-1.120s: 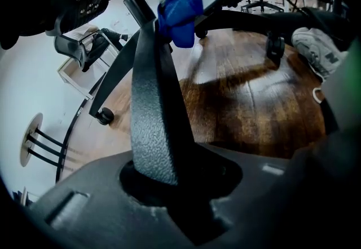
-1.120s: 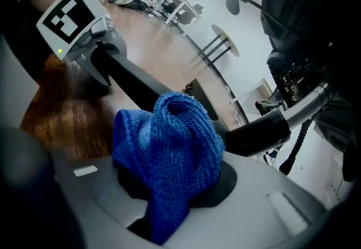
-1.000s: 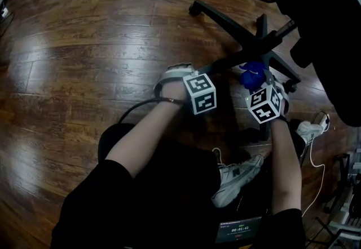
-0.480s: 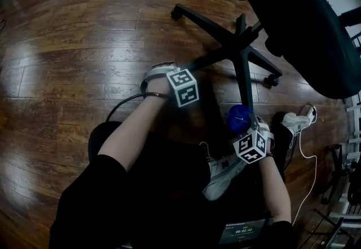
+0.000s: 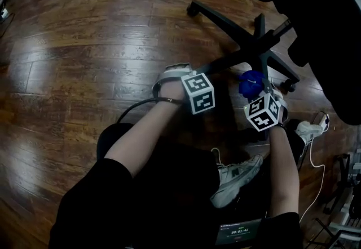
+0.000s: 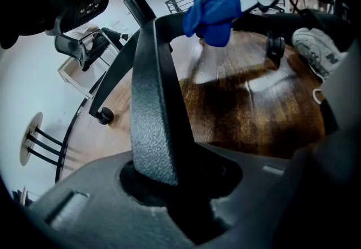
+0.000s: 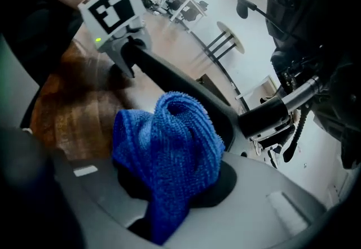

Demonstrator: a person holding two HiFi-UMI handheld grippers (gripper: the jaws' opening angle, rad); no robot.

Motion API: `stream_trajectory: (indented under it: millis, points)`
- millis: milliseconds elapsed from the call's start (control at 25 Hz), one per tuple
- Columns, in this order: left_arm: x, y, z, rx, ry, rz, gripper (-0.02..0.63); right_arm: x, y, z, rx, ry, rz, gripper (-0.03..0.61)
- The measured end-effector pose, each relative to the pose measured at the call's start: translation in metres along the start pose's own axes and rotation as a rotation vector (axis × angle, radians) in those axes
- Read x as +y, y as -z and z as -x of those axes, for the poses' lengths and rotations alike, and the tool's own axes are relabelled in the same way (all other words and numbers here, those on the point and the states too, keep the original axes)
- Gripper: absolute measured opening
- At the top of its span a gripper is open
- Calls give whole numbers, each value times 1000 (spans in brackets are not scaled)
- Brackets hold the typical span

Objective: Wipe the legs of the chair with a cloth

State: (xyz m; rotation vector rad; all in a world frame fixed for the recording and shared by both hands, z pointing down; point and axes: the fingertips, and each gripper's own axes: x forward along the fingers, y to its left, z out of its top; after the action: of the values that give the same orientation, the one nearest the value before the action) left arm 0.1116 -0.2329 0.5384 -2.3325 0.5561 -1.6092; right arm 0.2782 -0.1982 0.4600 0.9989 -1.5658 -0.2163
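Presently right fingers [image 7: 276, 200] pinch the bunched cloth [image 7: 169, 146]; left fingers [image 6: 84, 205] clamp a chair leg [image 6: 152, 112].

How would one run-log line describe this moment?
left tongs: clamped on chair leg | right tongs: clamped on blue cloth | wiping contact: unclear

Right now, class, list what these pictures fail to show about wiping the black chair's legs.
Head view: the black padded seat covers part of the base.
Right gripper view: the bunched blue towelling cloth blocks what lies beneath it, so contact is unclear.
Any dirt: black legs too dark.
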Motion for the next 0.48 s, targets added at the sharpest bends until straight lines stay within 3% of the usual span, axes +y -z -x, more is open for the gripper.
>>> stream_trajectory:
  millis: [240, 480]
  points:
    - [3, 1, 0, -2, -24, -12, 112, -29, -26, -13, -57, 30, 3, 95]
    - [2, 2, -1, -6, -27, -9, 112, 16, 5, 17, -52, -15, -32, 95]
